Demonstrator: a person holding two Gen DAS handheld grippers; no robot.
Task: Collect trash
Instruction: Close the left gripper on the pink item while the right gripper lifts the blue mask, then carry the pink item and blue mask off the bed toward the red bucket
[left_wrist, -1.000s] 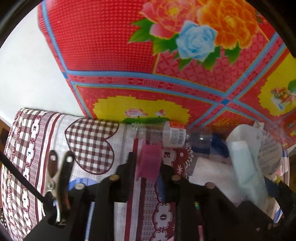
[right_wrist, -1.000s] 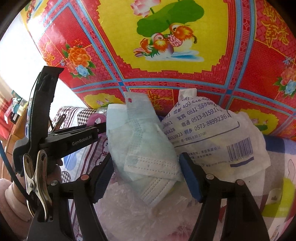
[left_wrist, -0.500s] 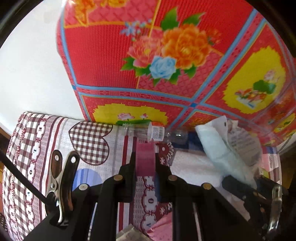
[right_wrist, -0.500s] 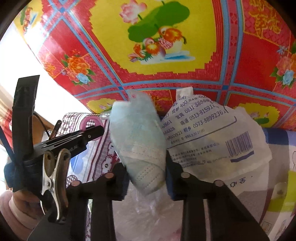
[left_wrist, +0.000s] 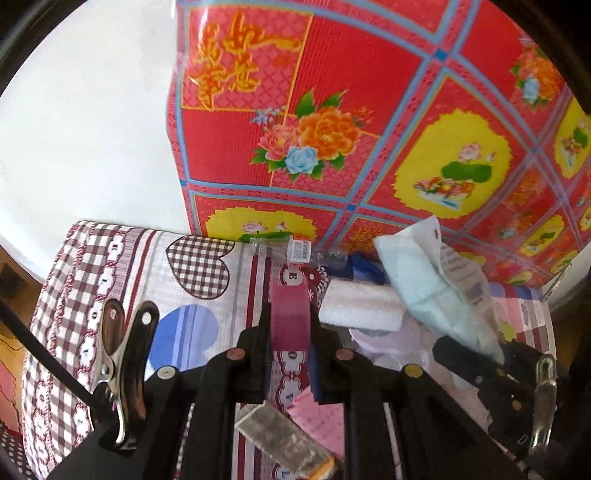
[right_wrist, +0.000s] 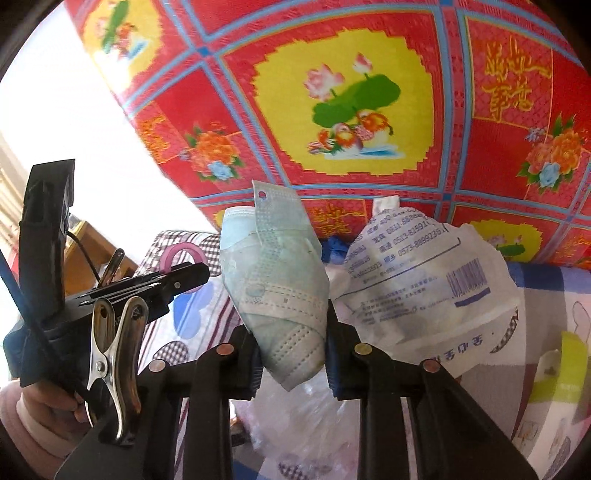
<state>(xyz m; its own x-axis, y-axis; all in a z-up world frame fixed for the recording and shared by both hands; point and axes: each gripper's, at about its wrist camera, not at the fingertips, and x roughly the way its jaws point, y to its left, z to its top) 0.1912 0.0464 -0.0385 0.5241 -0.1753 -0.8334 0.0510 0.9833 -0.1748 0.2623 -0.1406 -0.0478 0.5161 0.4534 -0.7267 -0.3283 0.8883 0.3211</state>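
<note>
While the left gripper (left_wrist: 290, 328) pinches a magenta strip (left_wrist: 290, 319), the right gripper (right_wrist: 291, 332) clamps a crumpled face mask (right_wrist: 275, 288) at twelve o'clock.

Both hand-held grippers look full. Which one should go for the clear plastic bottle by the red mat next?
Left, probably. The bottle lies straight ahead of the left hand-held gripper, which pinches only a small pink roll. The right hand-held gripper clamps a bulky face mask. Either must unload first.
</note>
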